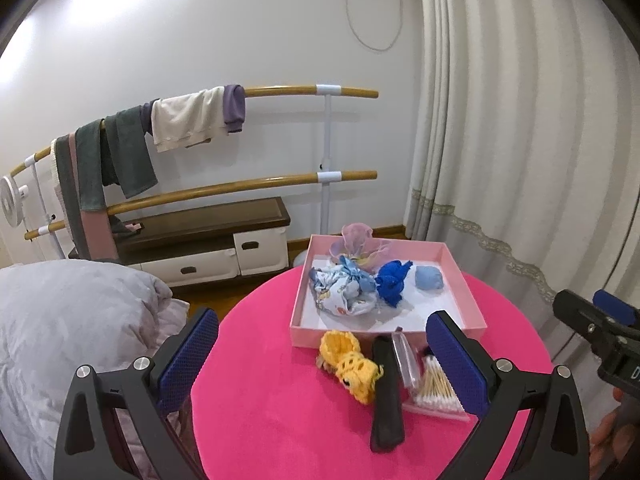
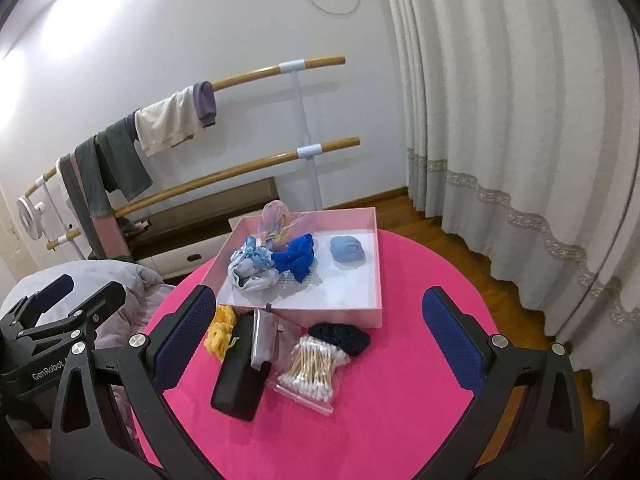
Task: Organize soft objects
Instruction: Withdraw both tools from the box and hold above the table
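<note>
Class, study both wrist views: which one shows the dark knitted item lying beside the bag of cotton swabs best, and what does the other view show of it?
The right wrist view shows the dark knitted item best: it lies in the open between the cotton swab bag and the pink box. In the left wrist view, the right finger of the left gripper almost entirely blocks it.

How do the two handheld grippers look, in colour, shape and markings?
The left gripper and the right gripper look alike: black skeletal frames with triangular cut-outs, silver round bolts, and flat fingers padded in textured blue. White lettering "GenRobot" shows on the left one's side.
</note>
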`<state>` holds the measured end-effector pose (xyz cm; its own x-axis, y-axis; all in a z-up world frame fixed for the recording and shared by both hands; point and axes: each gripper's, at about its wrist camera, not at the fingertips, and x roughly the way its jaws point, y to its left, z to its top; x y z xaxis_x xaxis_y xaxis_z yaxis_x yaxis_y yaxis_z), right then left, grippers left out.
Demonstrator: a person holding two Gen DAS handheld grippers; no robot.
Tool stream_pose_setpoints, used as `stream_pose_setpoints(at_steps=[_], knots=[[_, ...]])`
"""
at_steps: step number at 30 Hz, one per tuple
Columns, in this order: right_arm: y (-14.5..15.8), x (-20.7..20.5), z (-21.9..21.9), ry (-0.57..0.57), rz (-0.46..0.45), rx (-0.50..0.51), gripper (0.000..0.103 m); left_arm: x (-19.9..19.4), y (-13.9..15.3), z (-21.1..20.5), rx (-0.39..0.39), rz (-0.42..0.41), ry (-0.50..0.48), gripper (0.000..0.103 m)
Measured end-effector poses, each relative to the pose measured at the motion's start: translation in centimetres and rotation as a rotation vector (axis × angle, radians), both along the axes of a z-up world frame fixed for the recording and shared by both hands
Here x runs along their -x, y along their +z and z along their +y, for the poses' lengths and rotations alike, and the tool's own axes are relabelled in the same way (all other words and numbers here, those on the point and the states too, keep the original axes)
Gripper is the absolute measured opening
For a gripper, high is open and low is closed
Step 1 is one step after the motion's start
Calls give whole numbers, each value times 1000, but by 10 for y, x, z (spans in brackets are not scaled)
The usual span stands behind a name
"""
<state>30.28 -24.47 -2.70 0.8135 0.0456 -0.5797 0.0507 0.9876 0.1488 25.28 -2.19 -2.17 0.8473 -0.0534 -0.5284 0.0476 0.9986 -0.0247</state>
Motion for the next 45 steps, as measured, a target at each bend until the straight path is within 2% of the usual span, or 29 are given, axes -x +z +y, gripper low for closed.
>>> stream_pose_setpoints(at_steps=[12,21,37,45], knots=[[19,56,6,-11,-76,12,103,68,17,4,25,-24,22,103],[18,81,13,-15,-93,29,103,94,21,3,15,-33,31,103],[17,82,15,-2,-94,30,103,95,17,0,21,-36,31,103],[4,62,5,-20,-46,37,103,73,-1,8,29,18,54,103]])
